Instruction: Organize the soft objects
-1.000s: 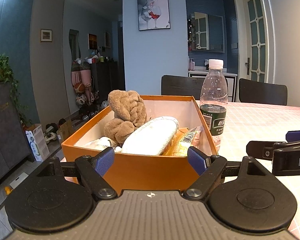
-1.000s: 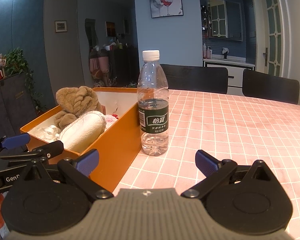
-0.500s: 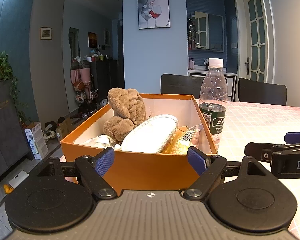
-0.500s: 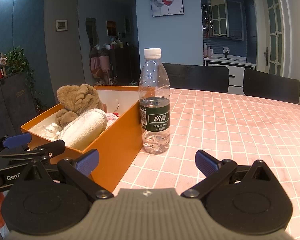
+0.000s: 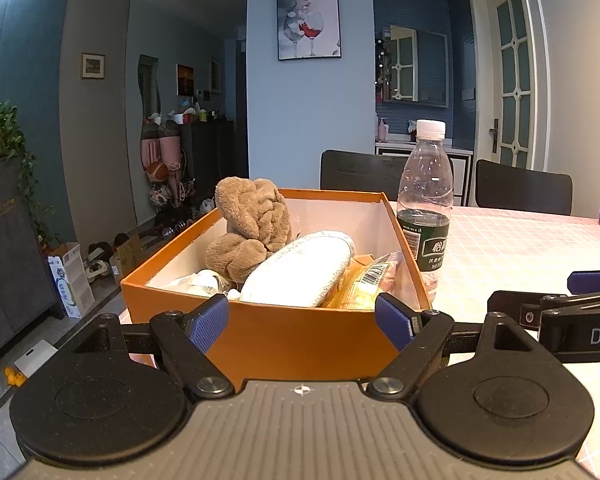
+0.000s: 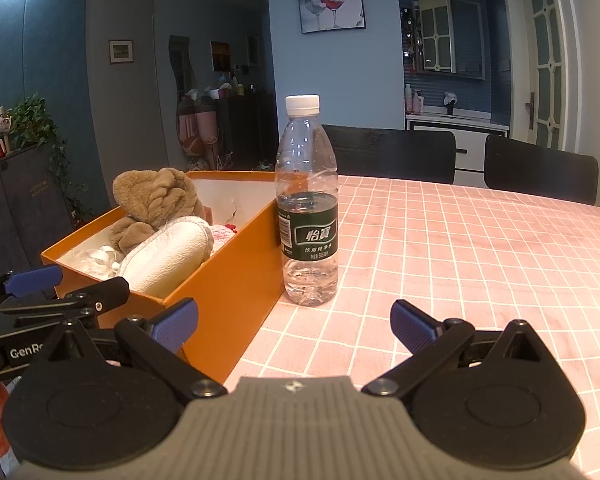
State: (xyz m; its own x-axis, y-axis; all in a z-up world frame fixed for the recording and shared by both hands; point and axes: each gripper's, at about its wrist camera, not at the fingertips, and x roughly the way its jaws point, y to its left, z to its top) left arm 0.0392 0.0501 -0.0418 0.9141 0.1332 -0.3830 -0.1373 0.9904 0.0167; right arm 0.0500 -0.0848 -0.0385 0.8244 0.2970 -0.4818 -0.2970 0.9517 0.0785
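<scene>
In the left wrist view the left gripper (image 5: 302,322) is sitting at the bottom centre of the frame with its jaws standing wide and nothing between them. The orange box (image 5: 300,340) is filling the middle of the frame just beyond the blue fingertips (image 5: 208,322), its near wall showing in the gap between them.

Inside the box one brown plush toy (image 5: 252,224) is rising above the rim at the upper left of the box. One white padded roll (image 5: 300,272) is leaning across the middle, just right of the plush. One yellow snack packet (image 5: 364,284) is lying at the right wall, and some crumpled white wrapping (image 5: 196,282) is lying at the lower left corner. How many pieces it makes cannot be told.

In the right wrist view the right gripper (image 6: 294,322) is holding at the bottom centre, jaws spread wide and empty. One water bottle (image 6: 308,208) is standing upright in mid-frame, straight beyond the gap, just beside the box's right wall; whether it is touching the wall cannot be told. The box is lying to the left of centre there, with the left gripper showing at the lower left edge.

Both are resting on the pink checked tablecloth (image 6: 460,248). Two dark chairs (image 6: 388,152) are standing behind the table in the upper right.
</scene>
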